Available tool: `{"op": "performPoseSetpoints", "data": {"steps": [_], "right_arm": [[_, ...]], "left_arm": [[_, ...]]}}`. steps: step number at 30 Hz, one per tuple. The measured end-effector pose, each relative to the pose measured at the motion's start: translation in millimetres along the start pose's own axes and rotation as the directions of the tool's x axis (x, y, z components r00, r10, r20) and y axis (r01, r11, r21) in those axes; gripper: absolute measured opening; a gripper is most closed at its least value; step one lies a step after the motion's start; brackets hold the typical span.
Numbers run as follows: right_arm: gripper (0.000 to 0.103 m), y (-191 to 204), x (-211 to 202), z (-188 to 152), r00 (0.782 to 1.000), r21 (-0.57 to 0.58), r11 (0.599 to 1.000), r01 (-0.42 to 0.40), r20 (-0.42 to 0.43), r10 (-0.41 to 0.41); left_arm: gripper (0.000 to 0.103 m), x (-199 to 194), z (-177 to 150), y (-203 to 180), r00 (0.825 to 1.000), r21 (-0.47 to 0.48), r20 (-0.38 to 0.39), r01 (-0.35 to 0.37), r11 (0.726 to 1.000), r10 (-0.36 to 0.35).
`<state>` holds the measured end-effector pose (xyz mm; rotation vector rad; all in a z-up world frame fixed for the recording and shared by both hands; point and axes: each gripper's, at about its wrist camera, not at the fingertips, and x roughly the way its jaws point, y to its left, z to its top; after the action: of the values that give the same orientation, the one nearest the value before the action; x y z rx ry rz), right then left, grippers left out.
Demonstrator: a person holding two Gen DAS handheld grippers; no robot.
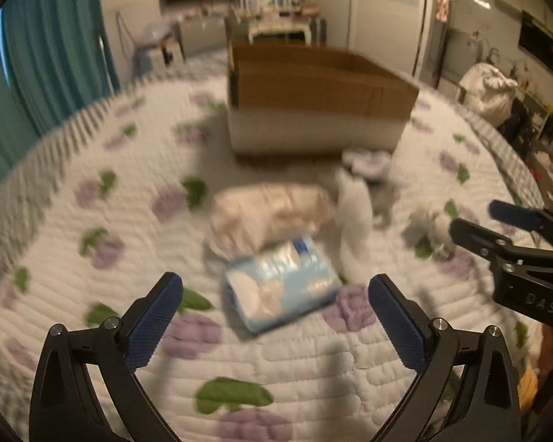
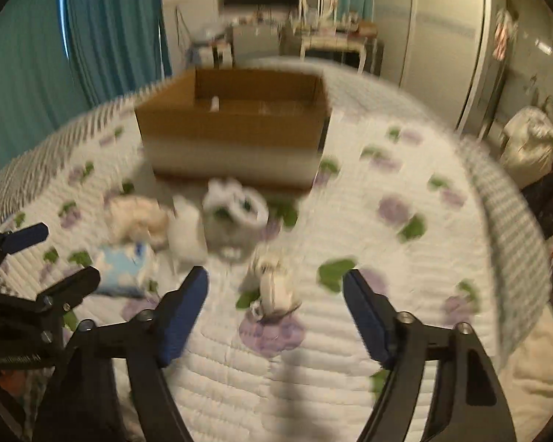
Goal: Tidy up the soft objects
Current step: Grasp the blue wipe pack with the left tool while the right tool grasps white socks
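Note:
Soft items lie on a quilted bed. A light blue tissue pack lies just ahead of my open, empty left gripper; it also shows in the right wrist view. Behind it are a cream bundle and a white cloth. A small white and grey soft item lies between the fingers of my open, empty right gripper. A white and grey bundle lies further on. An open cardboard box stands beyond; it also shows in the right wrist view.
The white quilt has purple and green flower prints. Teal curtains hang at the left. A dressing table with mirror stands at the back. A white bag sits beside the bed at the right. Both views are blurred.

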<state>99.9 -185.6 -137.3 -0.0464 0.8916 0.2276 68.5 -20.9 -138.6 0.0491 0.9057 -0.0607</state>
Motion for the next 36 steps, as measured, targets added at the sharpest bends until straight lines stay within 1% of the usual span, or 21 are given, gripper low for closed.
{"op": "performPoseSetpoints", "data": {"steps": [1,2,4,5,6,7,8,9,12,15,19,21,23,25,31,34,36], "right_arm": [[0.065,-0.7,7.7,-2.9,1.000,0.004,1.000,-0.004,-0.013,0.004],[0.060,-2.0,17.5,-5.6,0.999,0.010,1.000,-0.009,-0.031,0.010],[0.056,-4.2,30.0,-7.1,0.998,0.021,1.000,-0.008,-0.054,0.009],[0.053,-6.4,33.5,-9.3,0.998,0.031,0.999,-0.013,-0.062,0.015],[0.046,-7.5,36.6,-9.7,0.998,0.041,0.999,-0.017,-0.064,0.019],[0.041,-8.5,38.9,-10.1,0.998,0.052,0.999,-0.015,-0.065,0.019],[0.034,-10.7,40.6,-12.5,0.998,0.065,0.998,-0.006,-0.062,0.010],[0.029,-11.5,41.5,-14.1,0.998,0.072,0.997,-0.005,-0.057,0.009],[0.026,-13.9,39.7,-15.9,0.999,0.091,0.996,-0.020,-0.036,0.023],[0.024,-12.7,37.1,-15.8,1.000,0.088,0.996,-0.018,-0.024,0.021],[0.023,-6.6,30.5,-16.7,1.000,0.063,0.998,-0.013,-0.010,0.013],[0.023,-4.5,23.5,-16.8,0.999,0.069,0.997,-0.034,-0.002,0.034],[0.023,-1.9,13.2,-16.5,0.998,0.082,0.995,-0.058,0.015,0.057],[0.023,3.3,2.3,-16.4,0.998,0.073,0.996,-0.051,0.032,0.048],[0.023,16.5,-35.7,-11.3,0.993,0.057,0.996,-0.066,0.099,0.060],[0.023,23.5,-58.2,-2.5,0.987,0.041,0.996,-0.084,0.142,0.077],[0.023,27.2,-73.6,9.9,0.980,0.025,0.995,-0.092,0.178,0.086]], "left_arm": [[0.102,6.8,-2.2,-1.7,1.000,-0.002,-0.015,0.006,1.000,-0.006],[0.102,11.6,-3.7,-3.1,1.000,0.003,-0.024,0.000,1.000,0.000],[0.102,24.4,-4.9,-4.6,0.999,0.012,-0.048,-0.020,1.000,0.021],[0.102,27.9,-4.2,-4.3,0.998,0.007,-0.054,-0.021,1.000,0.021],[0.102,31.8,-4.7,-2.4,0.998,-0.002,-0.060,-0.017,1.000,0.017],[0.102,36.3,-6.1,-0.5,0.998,-0.014,-0.067,-0.010,1.000,0.009],[0.101,39.4,-7.0,1.1,0.997,-0.021,-0.072,-0.006,1.000,0.004],[0.094,42.5,-9.2,3.5,0.997,-0.032,-0.077,0.005,0.999,-0.007],[0.083,49.0,-10.8,7.8,0.996,-0.036,-0.089,0.020,0.999,-0.023],[0.078,44.6,-13.1,5.2,0.997,-0.006,-0.070,0.037,0.999,-0.038],[0.077,34.9,-13.2,5.8,0.996,0.009,-0.062,0.060,0.998,-0.059],[0.077,24.7,-12.7,4.0,0.997,0.025,-0.044,0.063,0.998,-0.062],[0.077,9.6,-11.2,2.4,0.998,0.036,-0.016,0.063,0.997,-0.063],[0.077,-3.3,-8.0,2.0,0.998,0.039,0.009,0.067,0.997,-0.067],[0.077,-44.6,-0.5,1.2,0.994,0.052,0.084,0.062,0.997,-0.066],[0.077,-63.5,9.7,2.0,0.989,0.062,0.136,0.055,0.997,-0.063],[0.077,-74.2,21.9,2.0,0.983,0.074,0.173,0.051,0.996,-0.063]]}}
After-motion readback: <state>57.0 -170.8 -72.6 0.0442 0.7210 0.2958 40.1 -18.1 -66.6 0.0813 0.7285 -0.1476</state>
